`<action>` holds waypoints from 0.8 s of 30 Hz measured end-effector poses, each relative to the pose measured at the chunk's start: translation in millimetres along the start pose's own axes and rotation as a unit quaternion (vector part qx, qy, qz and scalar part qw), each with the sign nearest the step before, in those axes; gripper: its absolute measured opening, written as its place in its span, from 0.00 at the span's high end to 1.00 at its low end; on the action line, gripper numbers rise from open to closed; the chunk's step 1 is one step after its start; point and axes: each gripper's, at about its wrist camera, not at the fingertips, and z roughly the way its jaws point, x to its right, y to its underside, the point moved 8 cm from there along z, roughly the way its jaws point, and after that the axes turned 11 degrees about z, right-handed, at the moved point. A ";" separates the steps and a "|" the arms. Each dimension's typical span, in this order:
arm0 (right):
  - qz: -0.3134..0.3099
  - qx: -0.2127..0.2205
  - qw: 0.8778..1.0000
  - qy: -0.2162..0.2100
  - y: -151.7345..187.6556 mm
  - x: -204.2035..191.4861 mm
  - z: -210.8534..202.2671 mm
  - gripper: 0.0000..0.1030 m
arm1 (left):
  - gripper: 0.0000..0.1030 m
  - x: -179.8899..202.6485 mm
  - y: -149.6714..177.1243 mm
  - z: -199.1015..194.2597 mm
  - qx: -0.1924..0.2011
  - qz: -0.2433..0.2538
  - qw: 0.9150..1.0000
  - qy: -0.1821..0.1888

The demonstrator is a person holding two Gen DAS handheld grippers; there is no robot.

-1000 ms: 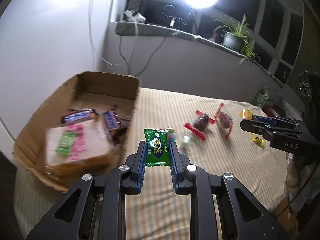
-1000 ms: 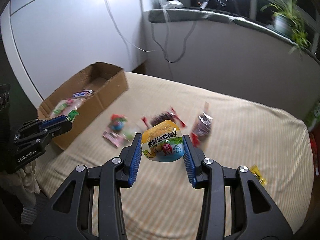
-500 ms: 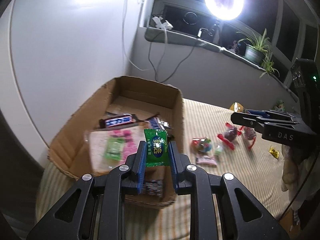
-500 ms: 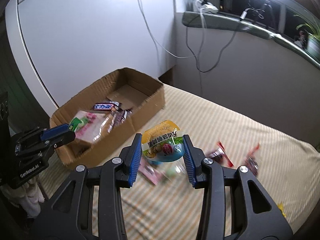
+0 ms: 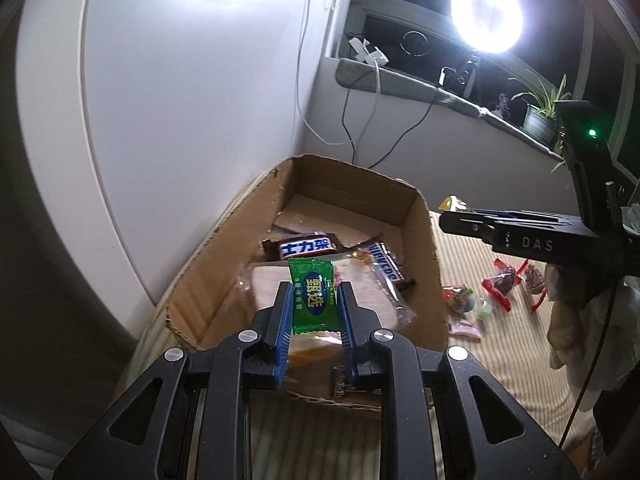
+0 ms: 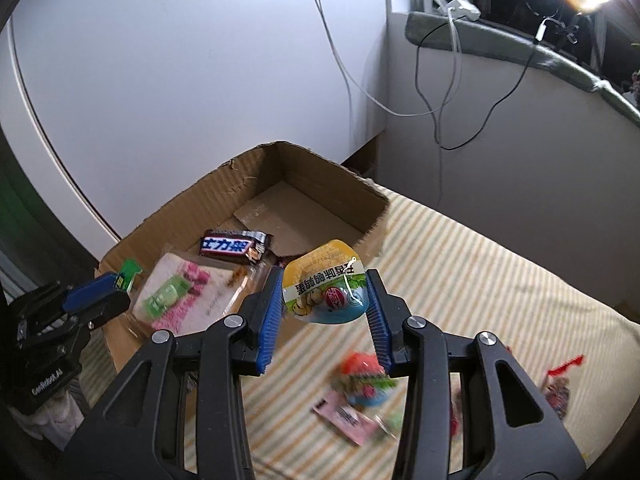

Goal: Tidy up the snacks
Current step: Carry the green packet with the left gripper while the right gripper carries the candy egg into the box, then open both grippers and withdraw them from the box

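My left gripper (image 5: 313, 304) is shut on a green candy packet (image 5: 314, 295) and hangs over the near end of the open cardboard box (image 5: 420, 248). In the right wrist view my right gripper (image 6: 325, 292) is shut on a yellow-topped jelly cup (image 6: 325, 288), above the box's right wall (image 6: 372, 204). Inside the box lie a wrapped bread slice (image 6: 188, 296) and chocolate bars (image 6: 232, 245). The left gripper (image 6: 98, 300) shows at the box's left edge with the green packet's tip (image 6: 129, 274). The right gripper (image 5: 460, 222) appears beyond the box in the left wrist view.
Loose snacks lie on the striped bed cover (image 6: 480, 272): a pink packet (image 6: 346, 416), a round colourful sweet (image 6: 366, 380), red-wrapped sweets (image 5: 502, 286). A white wall (image 5: 180, 100) stands behind the box. Cables hang from the sill (image 5: 400, 80), where a ring light (image 5: 486, 20) shines.
Both grippers moved left across the bed with their snacks held. The left now hangs over the box; the right has come to the box's right wall, leaving the loose sweets behind.
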 end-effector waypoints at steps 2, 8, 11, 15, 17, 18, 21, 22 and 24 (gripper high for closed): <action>0.002 -0.003 1.000 -0.003 -2.7 -2.2 6.2 0.60 | 0.80 -2.7 0.3 0.9 -0.001 -0.002 1.000 -0.002; -0.015 -0.013 1.000 -0.001 -6.6 -15.6 23.5 0.60 | 0.80 -5.8 1.4 3.7 -0.004 -0.004 1.000 -0.005; -0.018 -0.017 1.000 0.000 -7.3 -20.1 31.3 0.60 | 0.80 -5.3 1.3 3.5 -0.004 -0.004 1.000 -0.005; -0.020 -0.019 1.000 -0.002 -6.9 -23.8 36.2 0.59 | 0.80 -6.0 1.3 3.2 -0.004 -0.005 1.000 -0.005; -0.024 -0.019 1.000 -0.003 -6.4 -25.9 36.5 0.58 | 0.79 -5.6 1.2 2.9 -0.003 -0.004 1.000 -0.005; -0.025 -0.020 0.999 -0.002 -6.2 -26.5 37.0 0.58 | 0.79 -5.5 1.1 2.8 -0.003 -0.004 1.000 -0.006; -0.028 -0.017 0.999 0.002 -7.2 -27.5 36.7 0.39 | 0.75 -5.4 1.3 2.7 -0.003 -0.005 1.000 -0.008; -0.029 -0.012 1.000 0.002 -8.1 -27.3 34.6 0.36 | 0.69 -5.8 1.2 2.4 -0.002 -0.007 1.000 -0.010; -0.031 -0.007 1.000 0.001 -9.2 -27.8 32.2 0.31 | 0.67 -6.0 1.1 1.8 -0.001 -0.009 1.000 -0.010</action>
